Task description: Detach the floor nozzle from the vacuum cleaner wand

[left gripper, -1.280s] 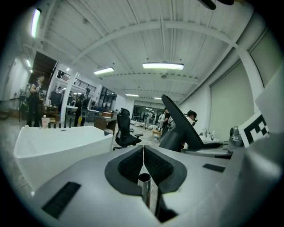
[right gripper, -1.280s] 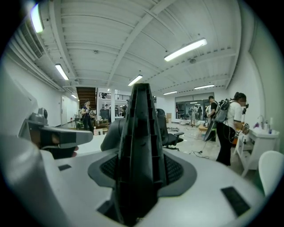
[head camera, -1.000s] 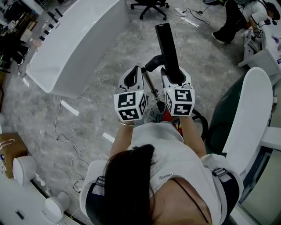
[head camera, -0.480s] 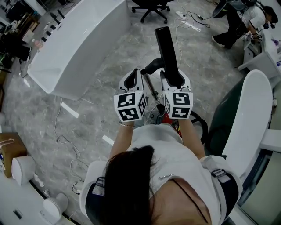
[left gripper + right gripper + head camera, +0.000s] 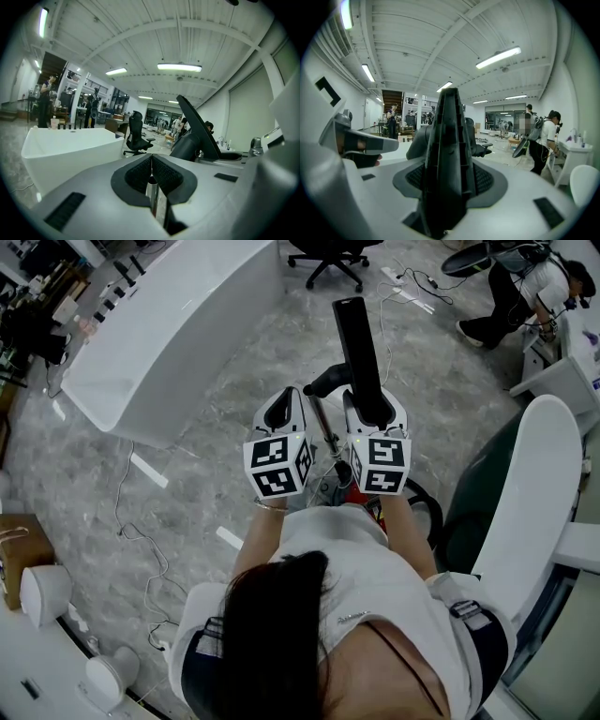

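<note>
Though the right gripper clamps the floor nozzle and the left gripper sits pinched shut, nozzle and wand seem still joined

Shiny smooth metal wand — matt black plastic floor nozzle.
</note>
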